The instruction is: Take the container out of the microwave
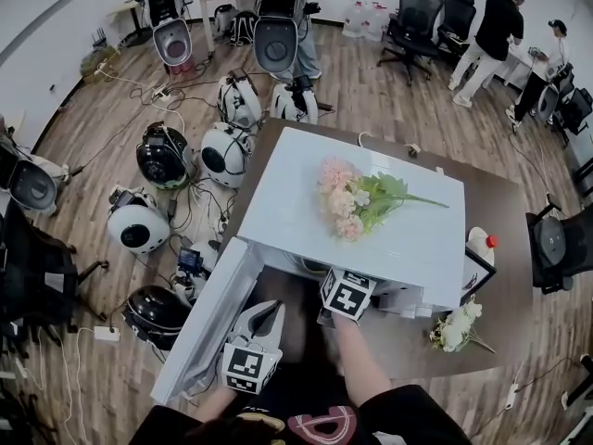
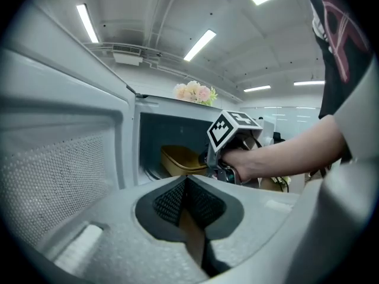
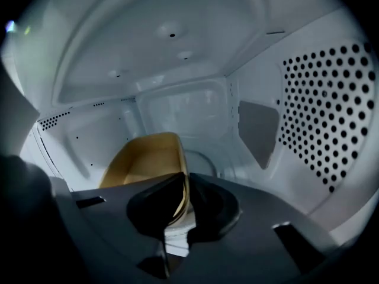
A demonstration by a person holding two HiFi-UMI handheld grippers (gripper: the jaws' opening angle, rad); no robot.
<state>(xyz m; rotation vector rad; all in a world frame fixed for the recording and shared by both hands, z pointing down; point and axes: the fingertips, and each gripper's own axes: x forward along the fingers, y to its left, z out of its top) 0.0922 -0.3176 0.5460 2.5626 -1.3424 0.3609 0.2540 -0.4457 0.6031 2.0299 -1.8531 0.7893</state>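
My right claw [image 3: 182, 201] was inside the microwave [image 1: 278, 202], jaws pinched narrow on the right-hand rim of the yellow container [image 3: 145, 158], which sat on the cavity floor toward the left wall and back from the front edge. With so thin a bite on one wall (a one-sided hold lets a tub tip), I judged the pull should go slow, level and straight out over the front edge, clear of the door [image 1: 208, 318] standing open. My left claw [image 2: 186, 201] hung outside by that door, jaws together and empty.
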